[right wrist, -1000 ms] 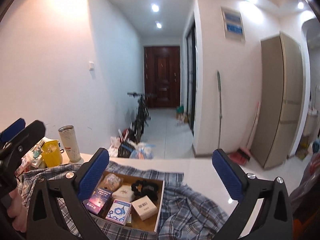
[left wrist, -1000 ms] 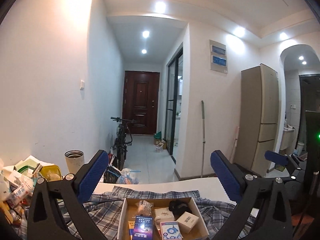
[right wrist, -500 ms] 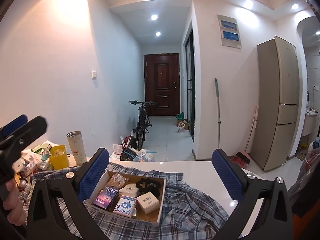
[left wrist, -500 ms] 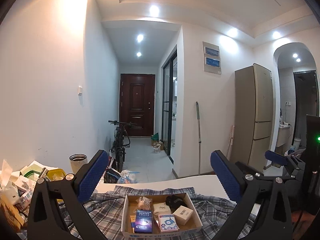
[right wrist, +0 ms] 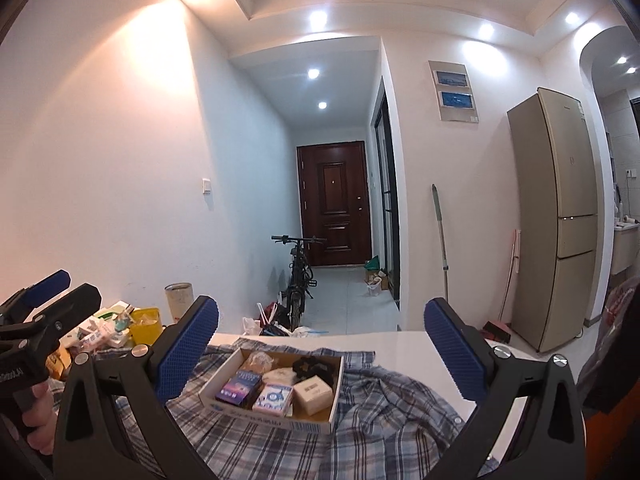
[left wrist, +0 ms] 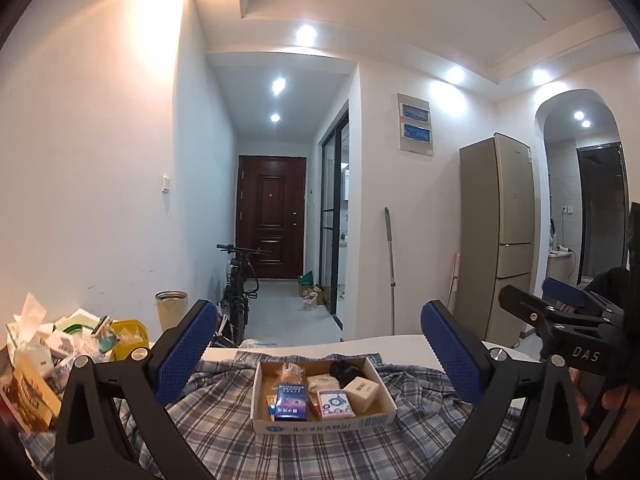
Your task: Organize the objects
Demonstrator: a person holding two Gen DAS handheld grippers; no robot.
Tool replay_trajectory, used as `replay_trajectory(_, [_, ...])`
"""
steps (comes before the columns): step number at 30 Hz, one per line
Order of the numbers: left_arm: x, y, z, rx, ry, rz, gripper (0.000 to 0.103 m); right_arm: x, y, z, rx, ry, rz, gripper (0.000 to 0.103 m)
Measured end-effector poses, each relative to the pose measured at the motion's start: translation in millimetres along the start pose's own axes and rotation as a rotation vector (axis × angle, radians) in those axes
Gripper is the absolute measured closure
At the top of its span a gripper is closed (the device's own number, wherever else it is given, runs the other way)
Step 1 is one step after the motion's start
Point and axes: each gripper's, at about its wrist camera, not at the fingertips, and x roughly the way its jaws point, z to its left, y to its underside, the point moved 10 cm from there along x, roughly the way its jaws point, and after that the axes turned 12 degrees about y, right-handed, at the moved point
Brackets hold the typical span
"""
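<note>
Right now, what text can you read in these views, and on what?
"DAS": on the right tongs, left wrist view.
Blue Chinese print on the box front: blurred.
Cartons inside it: too small.
Packets at left: unreadable.

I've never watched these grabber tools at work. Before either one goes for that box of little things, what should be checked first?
1. Left gripper open and empty: ok.
2. Right gripper open and empty: ok.
3. Cardboard box sits flat on the plaid shirt: ok.
4. Box contents reachable from above, nothing covering them: ok.
5. Clutter pile at the left stays clear of the box: ok.
6. Which item goes where: cannot tell.
</note>
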Motion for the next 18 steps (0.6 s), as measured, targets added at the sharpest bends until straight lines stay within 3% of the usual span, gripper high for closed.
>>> replay_trajectory(5, [-10,24,1,-0.008,-0.025,-0.007,0.0,-11,21,-12,0.028,0.017,-0.003,0.0])
replay_trajectory(11, [1,63,-4,0.04,-0.045,0.053,0.0,-2,61,-23,0.02,0.064,0.059,0.0])
replay_trajectory(15, [11,90,-1,-0.014,-0.018,0.094,0.0,7,84,-29,-0.003,0.099,0.088,0.0])
replay_trajectory(18, [17,104,5,-0.021,-0.045,0.1,0.0,15,95,-29,-0.005,0.105,0.09,0.0])
